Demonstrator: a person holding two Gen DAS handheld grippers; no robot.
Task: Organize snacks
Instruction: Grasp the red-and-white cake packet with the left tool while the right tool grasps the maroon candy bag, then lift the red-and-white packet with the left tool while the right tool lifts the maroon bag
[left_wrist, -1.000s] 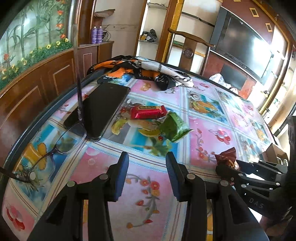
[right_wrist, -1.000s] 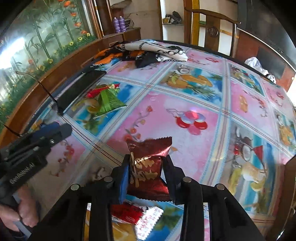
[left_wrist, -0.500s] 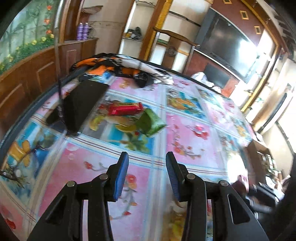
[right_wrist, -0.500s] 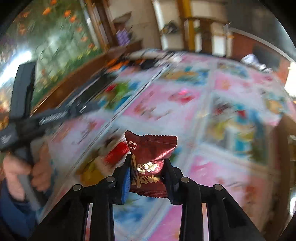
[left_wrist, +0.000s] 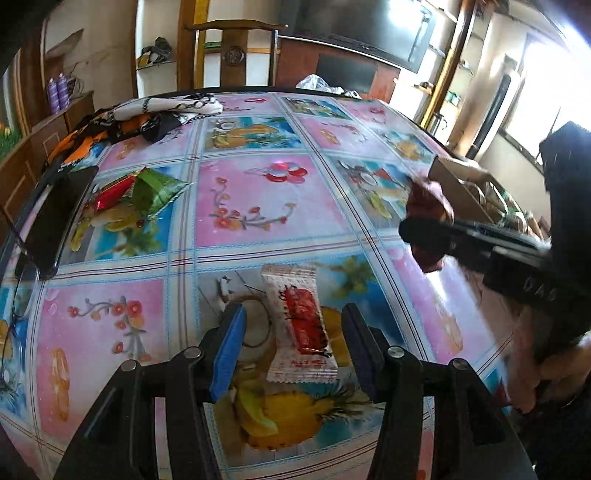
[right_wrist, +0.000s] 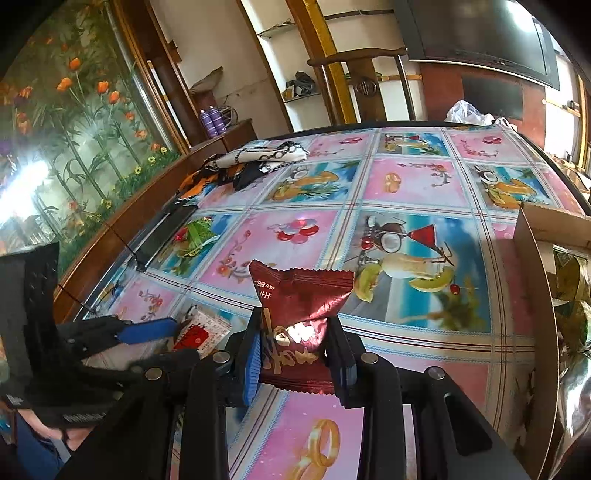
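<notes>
A white-and-red snack packet (left_wrist: 299, 325) lies flat on the flowered tablecloth (left_wrist: 258, 199), between the fingers of my left gripper (left_wrist: 293, 334). Its jaws are opening and stand apart from the packet's sides. My right gripper (right_wrist: 295, 354) is shut on a dark red foil packet (right_wrist: 301, 306), held off the table. In the left wrist view the same packet (left_wrist: 428, 206) hangs at the right, close to a cardboard box (left_wrist: 454, 184). A green packet (left_wrist: 155, 188) and a red one (left_wrist: 114, 190) lie together at the far left.
A black phone (left_wrist: 55, 218) and glasses (left_wrist: 14, 295) lie along the table's left edge. A crumpled scarf (left_wrist: 147, 118) sits at the far side, with a wooden chair (left_wrist: 232, 55) behind it. The open box (right_wrist: 535, 258) holds several packets.
My left gripper has swung right, from facing the green and red packets to straddling the white-and-red one, with wider jaws. My right gripper has carried the dark red packet towards the box.
</notes>
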